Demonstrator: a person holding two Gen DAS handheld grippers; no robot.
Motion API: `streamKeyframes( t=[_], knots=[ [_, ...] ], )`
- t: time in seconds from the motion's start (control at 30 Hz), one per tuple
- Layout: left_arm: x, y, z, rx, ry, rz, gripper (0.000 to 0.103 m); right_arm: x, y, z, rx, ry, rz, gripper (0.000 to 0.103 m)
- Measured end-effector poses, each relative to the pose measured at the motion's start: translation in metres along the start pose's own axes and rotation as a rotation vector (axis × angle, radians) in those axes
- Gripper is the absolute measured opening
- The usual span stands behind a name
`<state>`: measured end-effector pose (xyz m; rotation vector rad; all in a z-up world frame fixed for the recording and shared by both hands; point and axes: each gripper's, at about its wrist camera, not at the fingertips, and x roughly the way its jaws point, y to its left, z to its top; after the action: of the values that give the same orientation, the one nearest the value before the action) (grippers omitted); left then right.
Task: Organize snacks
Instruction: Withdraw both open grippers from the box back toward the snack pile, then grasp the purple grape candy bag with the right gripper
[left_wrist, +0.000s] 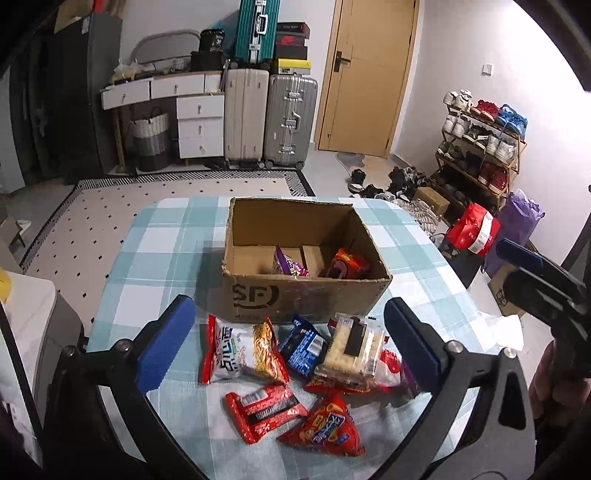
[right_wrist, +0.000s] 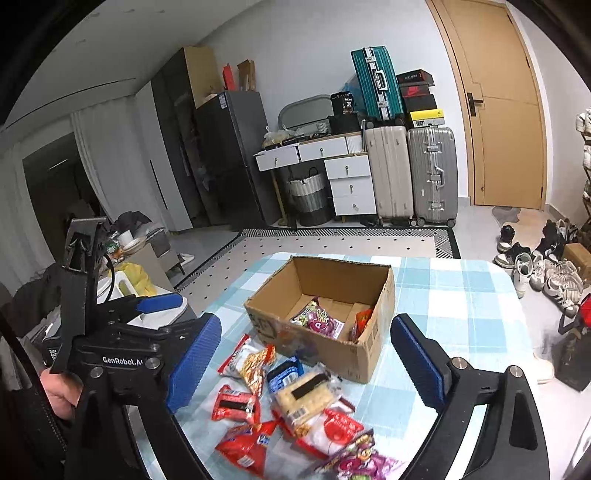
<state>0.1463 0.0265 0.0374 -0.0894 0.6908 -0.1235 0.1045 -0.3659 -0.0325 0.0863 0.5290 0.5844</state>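
An open cardboard box stands on the checked tablecloth and holds a purple snack packet and an orange-red packet. In front of it lies a heap of snacks: a noodle packet, a blue packet, a clear cracker pack, red packets and a triangular red bag. My left gripper hangs open above the heap, empty. My right gripper is open too, with nothing held.
The round table has a cabinet top at its left edge. Suitcases, a drawer unit, a door, a shoe rack and bags stand farther back on the floor.
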Motion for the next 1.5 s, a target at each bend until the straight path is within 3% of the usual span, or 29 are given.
streamKeyframes(
  t=[0.37, 0.7, 1.5],
  knots=[
    [-0.025, 0.003, -0.033, -0.036, -0.018, 0.014, 0.102, -0.036, 0.016, -0.034, -0.017, -0.031, -0.02, 0.099],
    [-0.028, -0.001, -0.071, -0.04, -0.007, 0.006, 0.102, -0.041, 0.008, -0.069, 0.023, -0.013, -0.06, 0.1],
    [0.046, -0.017, -0.131, -0.026, 0.144, -0.076, 0.102, 0.017, -0.045, -0.146, 0.135, 0.159, -0.11, 0.1]
  ],
)
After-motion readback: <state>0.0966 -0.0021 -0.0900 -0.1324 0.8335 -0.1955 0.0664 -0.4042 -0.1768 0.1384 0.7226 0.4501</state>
